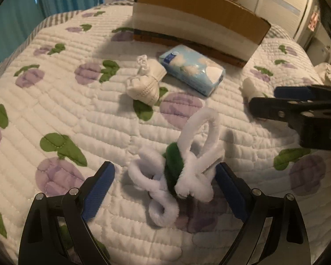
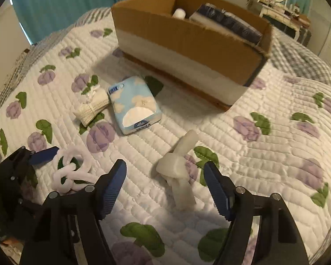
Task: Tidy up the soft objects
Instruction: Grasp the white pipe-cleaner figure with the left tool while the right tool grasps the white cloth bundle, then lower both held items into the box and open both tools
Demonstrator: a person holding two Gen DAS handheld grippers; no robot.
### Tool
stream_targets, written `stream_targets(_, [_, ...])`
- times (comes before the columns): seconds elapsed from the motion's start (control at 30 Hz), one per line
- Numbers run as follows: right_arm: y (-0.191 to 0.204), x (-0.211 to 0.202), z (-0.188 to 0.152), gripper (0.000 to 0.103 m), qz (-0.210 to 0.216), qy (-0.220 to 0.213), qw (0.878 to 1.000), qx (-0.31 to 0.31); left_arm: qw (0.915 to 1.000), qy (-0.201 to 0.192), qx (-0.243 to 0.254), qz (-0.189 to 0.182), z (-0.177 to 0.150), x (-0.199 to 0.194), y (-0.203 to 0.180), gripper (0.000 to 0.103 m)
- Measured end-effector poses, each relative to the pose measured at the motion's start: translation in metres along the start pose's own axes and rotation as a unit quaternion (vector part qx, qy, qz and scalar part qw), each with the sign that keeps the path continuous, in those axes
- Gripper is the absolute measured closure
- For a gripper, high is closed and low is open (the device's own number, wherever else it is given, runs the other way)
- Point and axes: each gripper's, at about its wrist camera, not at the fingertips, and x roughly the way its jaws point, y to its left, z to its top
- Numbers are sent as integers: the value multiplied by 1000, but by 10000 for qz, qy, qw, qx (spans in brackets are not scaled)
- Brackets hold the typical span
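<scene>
A white and green pipe-cleaner flower [image 1: 176, 165] lies on the quilted bed between the open fingers of my left gripper [image 1: 165, 181]; it also shows in the right wrist view [image 2: 71, 170]. A knotted white cloth [image 2: 178, 165] lies between the open fingers of my right gripper [image 2: 165, 176]; its tip shows in the left wrist view [image 1: 250, 87]. A folded white cloth bundle [image 1: 146, 81] [image 2: 91, 106] and a blue tissue pack [image 1: 193, 68] [image 2: 134, 103] lie farther ahead. A cardboard box [image 2: 187, 42] [image 1: 198, 17] stands behind them.
The box holds a dark wrapped package [image 2: 229, 19] and a white roll [image 2: 179, 13]. The quilt [image 1: 55, 110] has purple flowers and green leaves. Teal curtains [image 2: 66, 0] hang behind the bed. A dresser [image 2: 282, 6] stands at the far right.
</scene>
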Motion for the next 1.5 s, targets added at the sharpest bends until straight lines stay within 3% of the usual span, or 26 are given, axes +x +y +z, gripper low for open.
stream_targets(0.07, [-1, 10, 4, 42, 27, 180, 9998, 13, 10000, 1, 57, -9, 0, 3, -3, 10])
stream_targets(0.13, [-4, 20, 7, 61, 76, 363, 9993, 76, 10000, 3, 59, -47, 1, 4, -2, 11])
stream_targets(0.2, [-8, 28, 7, 72, -10, 530, 9984, 178, 9999, -15, 61, -101, 1, 3, -1, 19])
stream_targets(0.3, [-6, 21, 4, 73, -73, 403, 9991, 127, 9996, -26, 179, -198, 1, -2, -3, 33])
stream_targets(0.43, [-2, 6, -2, 74, -218, 186, 9995, 101, 9993, -20, 189, -332, -1, -8, -2, 42])
stream_targets(0.6, [1, -28, -16, 74, -196, -121, 9995, 213, 9985, -60, 98, -526, -1, -22, 4, 46])
stream_targets(0.87, [29, -76, -17, 74, -257, -613, 9977, 114, 9964, -492, 129, -684, 13, -62, 7, 46])
stream_targets(1.2, [36, -152, 30, 74, -380, -1558, 9868, 204, 9878, -1287, 362, -803, 83, -120, 13, 46])
stream_targets(1.5, [5, -185, 100, 74, -377, -2233, 9724, 561, 9802, -1695, 665, -784, 167, -122, 9, 46])
